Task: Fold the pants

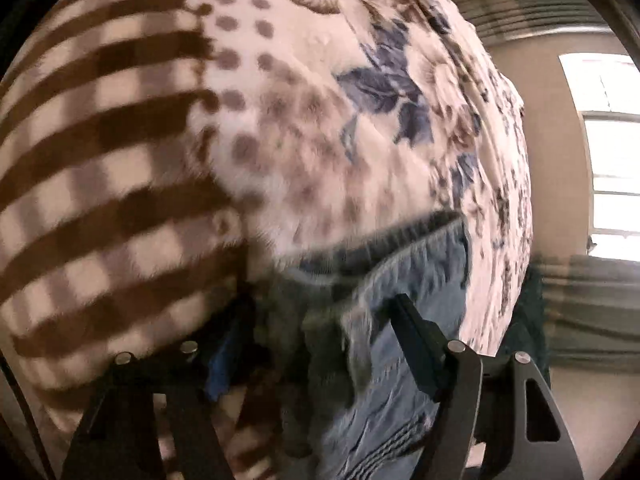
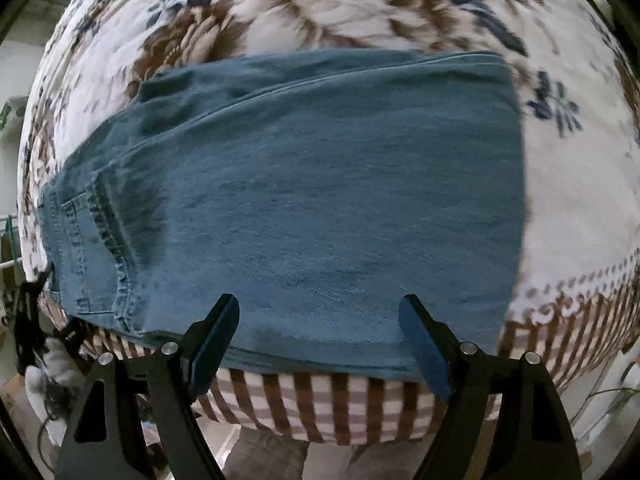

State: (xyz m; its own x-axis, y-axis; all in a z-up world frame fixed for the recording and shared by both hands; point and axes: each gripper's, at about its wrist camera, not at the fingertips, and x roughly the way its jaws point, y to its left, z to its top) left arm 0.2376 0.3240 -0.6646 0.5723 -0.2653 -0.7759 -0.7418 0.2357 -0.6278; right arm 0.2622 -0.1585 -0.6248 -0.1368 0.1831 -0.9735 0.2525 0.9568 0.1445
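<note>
Blue jeans [image 2: 320, 200] lie folded flat on a bed with a floral and striped blanket [image 2: 320, 12]. In the right wrist view they fill the middle, waist and pocket seams at the left. My right gripper [image 2: 320, 312] is open and empty, just above the jeans' near edge. In the left wrist view, blurred by motion, bunched denim [image 1: 400, 320] lies between the fingers of my left gripper [image 1: 320, 312]. The right finger [image 1: 416, 332] shows against the cloth; the left finger is half hidden in shadow. The jaws stand wide apart, and whether they pinch the cloth is unclear.
The blanket [image 1: 160, 160] has a brown checked border hanging over the bed's near edge [image 2: 320, 404]. A window [image 1: 608, 152] and beige wall lie to the right in the left wrist view. Floor clutter [image 2: 44, 368] shows at the lower left in the right wrist view.
</note>
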